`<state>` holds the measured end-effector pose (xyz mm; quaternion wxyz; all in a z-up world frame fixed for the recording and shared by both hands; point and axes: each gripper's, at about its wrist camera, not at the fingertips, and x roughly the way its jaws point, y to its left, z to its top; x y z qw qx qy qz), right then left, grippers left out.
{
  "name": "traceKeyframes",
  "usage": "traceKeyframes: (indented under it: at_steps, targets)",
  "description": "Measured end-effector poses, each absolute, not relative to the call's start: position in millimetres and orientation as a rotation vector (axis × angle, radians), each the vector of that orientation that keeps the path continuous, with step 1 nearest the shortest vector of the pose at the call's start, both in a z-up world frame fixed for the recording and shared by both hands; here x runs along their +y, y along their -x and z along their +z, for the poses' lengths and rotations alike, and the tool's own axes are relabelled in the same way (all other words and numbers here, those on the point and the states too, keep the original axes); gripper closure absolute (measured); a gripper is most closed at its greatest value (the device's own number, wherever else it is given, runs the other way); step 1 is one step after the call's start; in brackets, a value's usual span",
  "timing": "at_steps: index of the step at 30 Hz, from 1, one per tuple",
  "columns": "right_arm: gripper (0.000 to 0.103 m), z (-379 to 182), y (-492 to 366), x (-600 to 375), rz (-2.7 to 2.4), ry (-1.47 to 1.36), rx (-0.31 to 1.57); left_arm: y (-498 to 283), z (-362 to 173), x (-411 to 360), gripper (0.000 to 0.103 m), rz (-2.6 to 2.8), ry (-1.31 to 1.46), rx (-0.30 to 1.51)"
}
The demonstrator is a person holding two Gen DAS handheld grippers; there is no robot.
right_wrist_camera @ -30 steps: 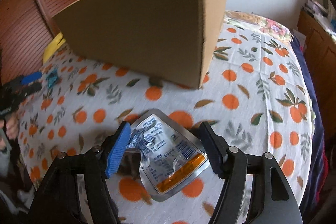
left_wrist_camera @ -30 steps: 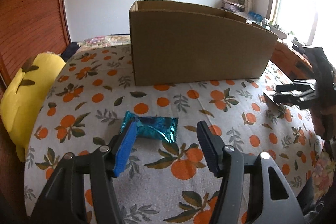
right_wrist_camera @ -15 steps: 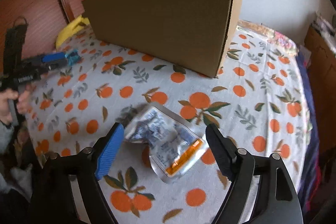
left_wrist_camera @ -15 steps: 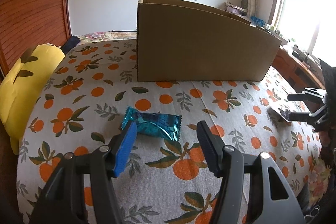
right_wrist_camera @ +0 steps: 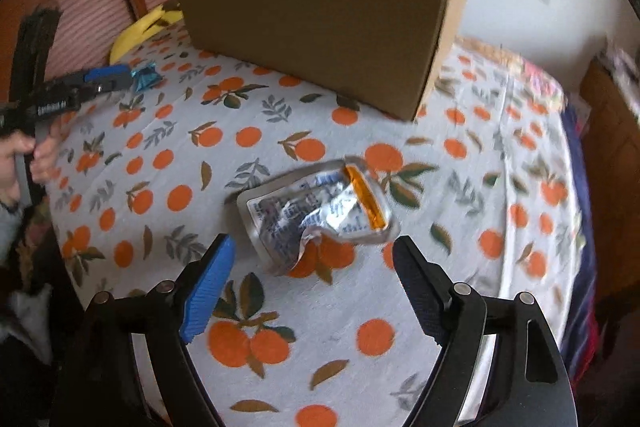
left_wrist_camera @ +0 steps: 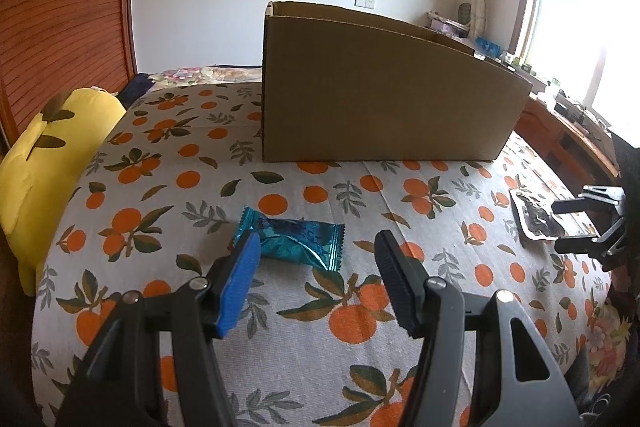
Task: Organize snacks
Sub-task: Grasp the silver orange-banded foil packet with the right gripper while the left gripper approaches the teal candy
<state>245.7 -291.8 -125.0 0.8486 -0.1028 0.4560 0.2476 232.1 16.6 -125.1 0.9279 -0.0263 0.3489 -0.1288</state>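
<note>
Snacks: two wrapped packets lie on the table, both outside the cardboard box.
Teal snack packet (left_wrist_camera: 298, 245): a small shiny blue-green wrapper with crimped ends, flat on the cloth in front of the box and well apart from it.
Silver pouch (right_wrist_camera: 320, 213): a crumpled foil pouch with blue print and an orange strip along one edge, flat on the cloth near the box's right corner, not touching it.
Cardboard box (left_wrist_camera: 380, 99): a plain brown open-topped carton, upright toward the back of the table; its inside cannot be seen.
Left gripper (left_wrist_camera: 316, 255): fingers spread wide, holding nothing. The blue pad (left_wrist_camera: 240, 279) sits at the teal packet's left end; whether it touches cannot be told. The black finger is well to the packet's right.
Right gripper (right_wrist_camera: 314, 267): fingers spread wide, holding nothing, just short of the silver pouch, which lies beyond the gap between the tips.
Tablecloth (left_wrist_camera: 320, 339): pale fabric printed with oranges and green leaves, covering a round table.
Yellow cushion (left_wrist_camera: 44, 155): a bright plush shape with dark leaf marks, at the table's left edge.
Room: a white wall behind the box, reddish wooden slatted panelling on the left, and a bright window (left_wrist_camera: 580, 27) on the right.
Picture quality: the right wrist view is slightly blurred.
</note>
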Motion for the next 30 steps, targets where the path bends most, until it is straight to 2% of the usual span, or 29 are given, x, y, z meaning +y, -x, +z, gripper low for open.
traceKeyframes:
  at_steps: [4, 12, 15, 16, 19, 30]
  targets:
    - [0.021, -127.1, -249.9, -293.1, 0.539, 0.085, 0.975, -231.5, -125.2, 16.5, 0.043, -0.264, 0.053, 0.714]
    - [0.03, -129.3, -270.8, -269.1, 0.438, 0.084, 0.948, -231.8, -125.3, 18.9, 0.043, -0.262, 0.072, 0.712]
    - [0.039, -131.7, -274.4, -262.1, 0.376, 0.134, 0.932, -232.2, -125.8, 19.5, 0.043, -0.251, 0.074, 0.718]
    - [0.049, -132.6, -275.1, -259.8, 0.34, 0.168, 0.922, -233.0, -126.5, 18.8, 0.043, -0.244, 0.072, 0.728]
    - [0.061, -132.8, -275.7, -261.4, 0.335, 0.161, 0.905, -235.6, -126.6, 15.0, 0.043, -0.23, 0.066, 0.76]
    - [0.062, -138.0, -265.5, -265.8, 0.34, 0.148, 0.875, -264.5, -135.1, 14.0, 0.043, -0.196, 0.177, 0.912]
